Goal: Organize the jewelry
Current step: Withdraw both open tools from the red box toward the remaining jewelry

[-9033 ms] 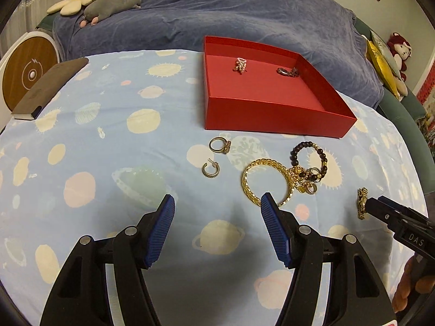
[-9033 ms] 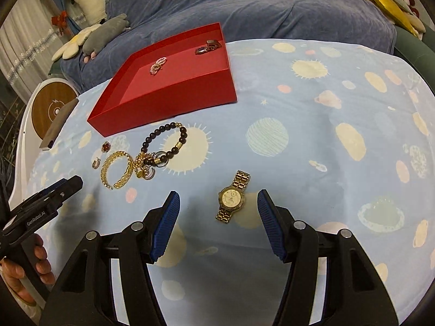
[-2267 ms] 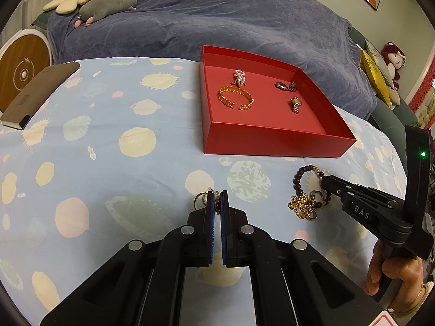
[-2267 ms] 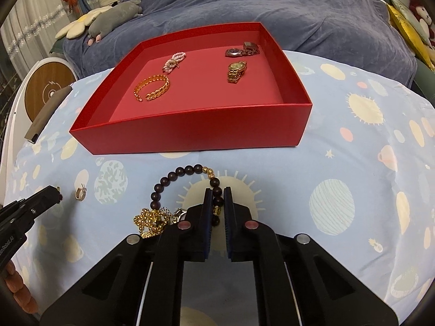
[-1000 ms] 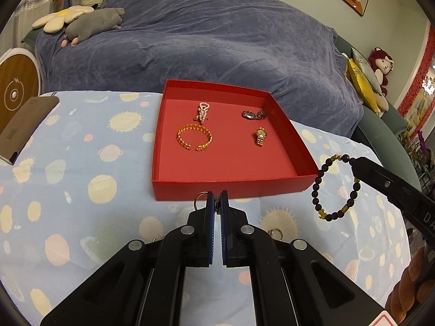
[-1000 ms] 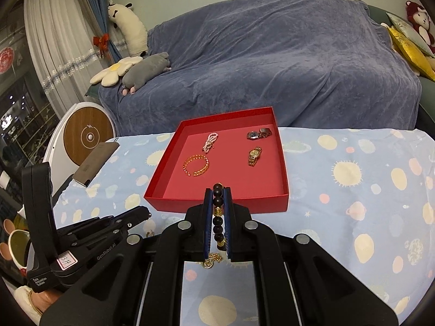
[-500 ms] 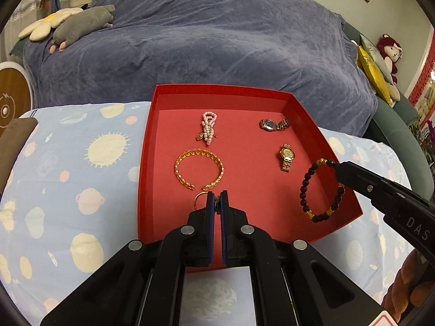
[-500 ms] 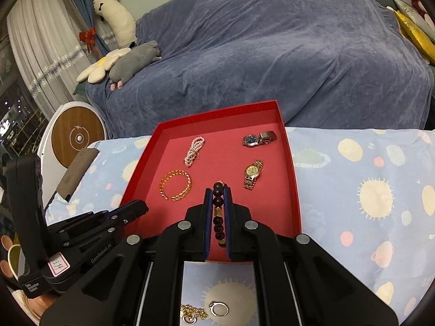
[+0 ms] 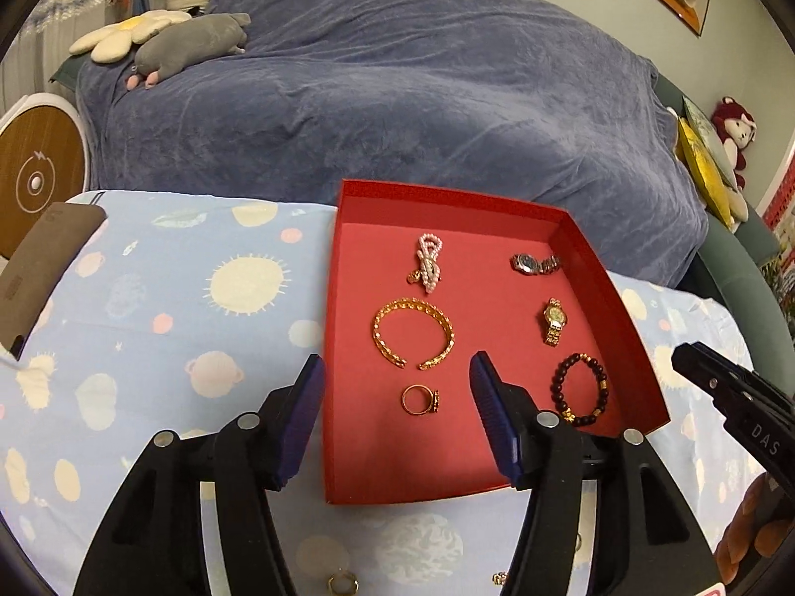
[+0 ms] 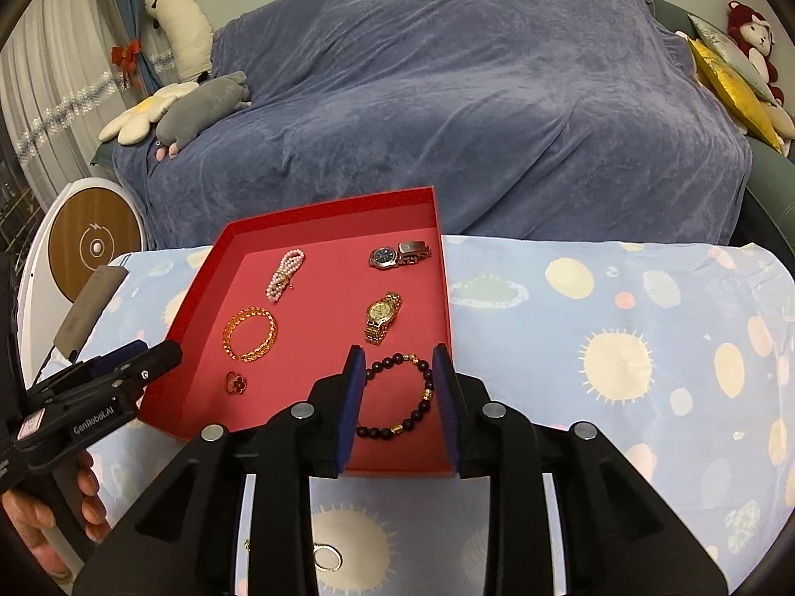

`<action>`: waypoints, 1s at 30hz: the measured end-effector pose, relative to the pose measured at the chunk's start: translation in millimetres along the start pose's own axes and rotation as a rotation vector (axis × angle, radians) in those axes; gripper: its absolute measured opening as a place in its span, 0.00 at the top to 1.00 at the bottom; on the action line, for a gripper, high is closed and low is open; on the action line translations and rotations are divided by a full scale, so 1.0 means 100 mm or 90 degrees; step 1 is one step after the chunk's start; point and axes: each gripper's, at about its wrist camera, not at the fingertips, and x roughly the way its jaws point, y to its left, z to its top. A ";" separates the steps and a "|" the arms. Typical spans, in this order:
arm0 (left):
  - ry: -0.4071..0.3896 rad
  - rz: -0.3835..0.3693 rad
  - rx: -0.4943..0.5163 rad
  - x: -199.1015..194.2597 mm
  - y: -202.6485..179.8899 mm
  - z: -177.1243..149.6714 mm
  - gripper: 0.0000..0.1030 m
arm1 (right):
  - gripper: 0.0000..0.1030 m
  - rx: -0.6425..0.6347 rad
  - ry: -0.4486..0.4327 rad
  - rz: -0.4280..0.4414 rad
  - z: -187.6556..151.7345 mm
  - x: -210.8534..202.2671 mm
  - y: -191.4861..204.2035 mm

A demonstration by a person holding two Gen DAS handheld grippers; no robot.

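A red tray (image 9: 631,328) sits on the planet-print cloth, holding a pearl piece (image 9: 428,268), two watches and a gold bangle (image 9: 413,333). My left gripper (image 9: 397,372) hovers over the tray's near left part, jaws opening. A gold ring (image 9: 420,400) lies loose on the tray floor below the gap, touching neither pad. My right gripper (image 10: 397,355) hangs over the tray's near right corner (image 10: 447,467), its jaws opening too. The dark bead bracelet (image 10: 417,412) lies flat on the floor between its fingers, free of the pads.
A loose ring (image 10: 327,558) and a small gold earring (image 9: 343,583) lie on the cloth in front of the tray. A brown case (image 9: 35,268) rests at the table's left edge. A sofa under a blue cover (image 9: 397,99) stands behind the table.
Both grippers went from shut to open over the tray. The ring dropped from the left one and the bead bracelet from the right one onto the tray floor.
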 end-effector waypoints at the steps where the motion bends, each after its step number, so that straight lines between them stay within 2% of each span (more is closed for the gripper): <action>1: -0.005 0.000 -0.008 -0.07 0.02 0.00 0.44 | 0.67 0.003 -0.008 0.001 0.00 -0.10 -0.01; 7: -0.020 0.030 -0.010 -0.43 0.12 -0.16 0.43 | 0.66 0.034 -0.004 0.035 -0.17 -0.45 -0.05; 14: 0.011 0.014 -0.037 -0.62 0.31 -0.57 0.43 | 0.66 0.034 0.044 0.051 -0.68 -0.56 0.07; 18: 0.036 0.017 -0.015 -0.56 0.29 -0.81 0.43 | 0.66 0.053 0.078 0.066 -0.94 -0.55 0.12; 22: 0.051 0.033 0.026 -0.45 0.22 -1.01 0.43 | 0.66 0.036 0.099 0.067 -1.08 -0.50 0.21; 26: 0.069 0.028 0.017 -0.33 0.21 -1.11 0.43 | 0.66 0.008 0.116 0.064 -1.17 -0.41 0.32; 30: 0.078 0.035 0.037 -0.25 0.13 -1.16 0.44 | 0.66 0.002 0.128 0.066 -1.21 -0.32 0.35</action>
